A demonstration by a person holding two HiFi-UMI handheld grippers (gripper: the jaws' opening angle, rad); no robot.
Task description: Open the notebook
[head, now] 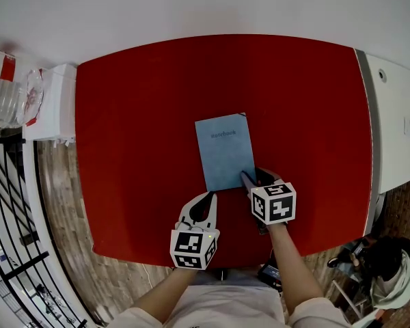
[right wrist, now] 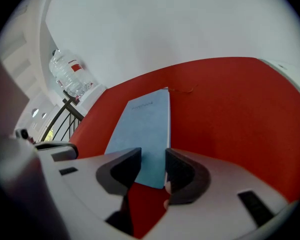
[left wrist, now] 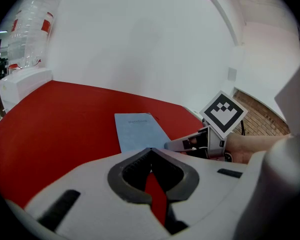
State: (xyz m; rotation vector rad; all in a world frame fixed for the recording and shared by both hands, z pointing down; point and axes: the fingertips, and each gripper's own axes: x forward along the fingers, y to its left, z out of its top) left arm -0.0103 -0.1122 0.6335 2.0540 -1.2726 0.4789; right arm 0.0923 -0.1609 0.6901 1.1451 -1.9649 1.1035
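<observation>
The notebook (head: 224, 150) lies closed and flat on the red table (head: 137, 115), a little nearer to my side than the middle. Its light blue cover faces up, and the printed word is at the far end.

The only container I see is a large clear water bottle (head: 3, 101) with a red label. It stands on a white stand (head: 55, 101) just beside the left end of the table, well apart from the notebook. It looks transparent, but I cannot tell how much is inside it.

My right gripper (head: 255, 178) is at the near right corner of the notebook and points steeply down. In the right gripper view its jaws stand wide apart (right wrist: 152, 156). The near edge of the notebook (right wrist: 145, 134) shows in the gap between them, and the right edge of the cover runs close to the right jaw. The pads do not press on the cover, so this claw holds nothing.

My left gripper (head: 212, 195) is over the bare red table, just beside the near left corner of the notebook and apart from it. In the left gripper view its jaw tips meet (left wrist: 151, 150) and nothing is between them, so this claw is closed and empty. The notebook (left wrist: 139, 131) lies just ahead of it, slightly to the left.
</observation>
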